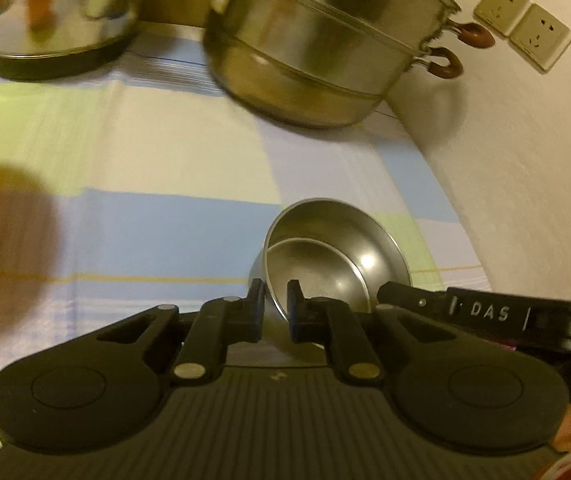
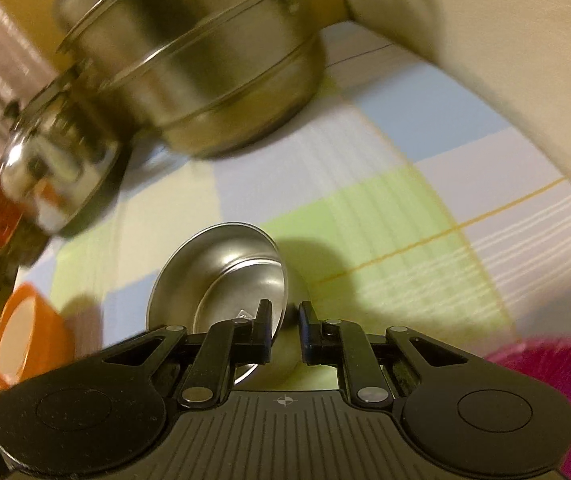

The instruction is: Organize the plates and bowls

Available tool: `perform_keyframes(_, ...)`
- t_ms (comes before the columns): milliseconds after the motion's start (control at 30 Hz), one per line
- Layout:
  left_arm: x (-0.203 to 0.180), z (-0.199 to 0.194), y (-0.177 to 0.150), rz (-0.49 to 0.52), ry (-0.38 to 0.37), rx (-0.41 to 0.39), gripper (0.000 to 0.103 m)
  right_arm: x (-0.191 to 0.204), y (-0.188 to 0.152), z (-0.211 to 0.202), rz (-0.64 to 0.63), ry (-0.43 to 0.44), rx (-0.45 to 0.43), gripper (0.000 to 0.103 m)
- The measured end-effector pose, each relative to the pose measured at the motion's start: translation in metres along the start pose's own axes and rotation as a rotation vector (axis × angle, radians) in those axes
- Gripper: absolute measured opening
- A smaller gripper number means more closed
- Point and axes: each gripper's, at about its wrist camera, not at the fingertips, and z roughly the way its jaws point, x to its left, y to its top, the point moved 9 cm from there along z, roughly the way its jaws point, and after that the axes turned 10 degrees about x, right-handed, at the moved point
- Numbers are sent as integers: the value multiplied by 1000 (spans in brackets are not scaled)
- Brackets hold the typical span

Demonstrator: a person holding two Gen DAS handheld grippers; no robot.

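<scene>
The two nested round stainless-steel bowls [image 1: 333,256] are held tilted above the checked blue, green and cream tablecloth [image 1: 165,160], their open mouth turned toward the left wrist camera, the smaller bowl seated inside the larger. The left gripper [image 1: 276,304] is closed on the near rim of the outer bowl, one finger outside the wall and one inside, so the stack lies directly ahead of and slightly to the right of those fingers. In the right wrist view, a round stainless-steel dish with a wide flat rim [image 2: 225,276] stands almost on edge, its hollow facing left in that view; the right gripper [image 2: 285,332] has its jaws nearly shut across that rim, though pad contact on the far side cannot be confirmed. Whether this dish is one of the nested bowls cannot be determined. The right gripper's black body, marked DAS, enters the left wrist view at the right edge, just beside the bowls, so both hands are at the ware. Beyond, toward the far edge of the cloth, stand a large two-tier stainless-steel steamer pot with brown loop handles [image 1: 325,52] and a domed steel lid with an orange knob [image 1: 53,16]. An orange plastic bowl with a white interior [image 2: 29,344] sits near the left edge. Judgement: setting down needs the rim levelled first.
</scene>
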Motion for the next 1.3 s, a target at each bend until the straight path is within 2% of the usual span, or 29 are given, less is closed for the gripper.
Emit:
perform_keyframes(233, 32, -38, -29, -52, 34, -14, 9, 34, -39, -2, -82, 24, 40, 12)
perform_keyframes(367, 44, -51, -43, -58, 60, -19, 9, 50, -60, -2, -131, 30, 54, 12)
perform_keyframes(500, 51, -55, -52, -62, 52, -27, 9, 58, -73, -3, -161, 34, 58, 12)
perform_keyframes(700, 57, -53, -50, -73, 52, -41, 14, 55, -66, -1, -135, 28, 42, 13)
perform_keyframes(967, 63, -49, -46, -122, 29, -49, 13, 53, -61, 1, -128, 21, 31, 14)
perform_keyframes(1300, 60, -44, -46, -110, 24, -34, 12, 57, -60, 8, -135, 22, 39, 14)
